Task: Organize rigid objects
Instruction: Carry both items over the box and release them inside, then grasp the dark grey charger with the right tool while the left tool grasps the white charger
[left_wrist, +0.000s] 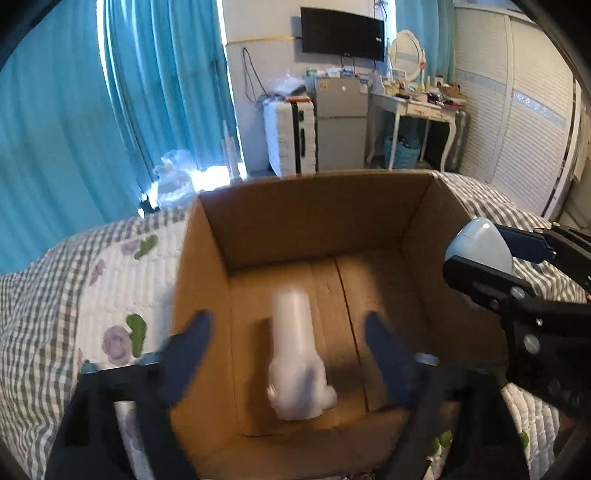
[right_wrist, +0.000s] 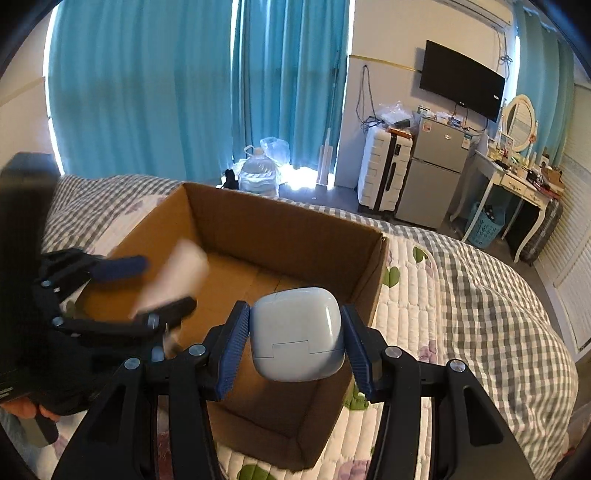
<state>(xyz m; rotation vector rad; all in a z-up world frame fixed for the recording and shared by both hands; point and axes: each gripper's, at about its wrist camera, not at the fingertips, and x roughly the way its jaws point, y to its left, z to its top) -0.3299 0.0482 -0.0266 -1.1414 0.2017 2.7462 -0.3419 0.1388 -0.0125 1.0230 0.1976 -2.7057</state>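
An open cardboard box stands on the bed. My left gripper is open above the box, and a blurred white bottle lies between and below its fingers, apart from them, inside the box. In the right wrist view the left gripper is at the left with the white bottle blurred beside it. My right gripper is shut on a pale blue earbud case over the box's near right corner. That case also shows in the left wrist view.
The bed carries a grey checked and floral quilt. Behind it are teal curtains, a water jug, a white suitcase, a small fridge and a dressing table.
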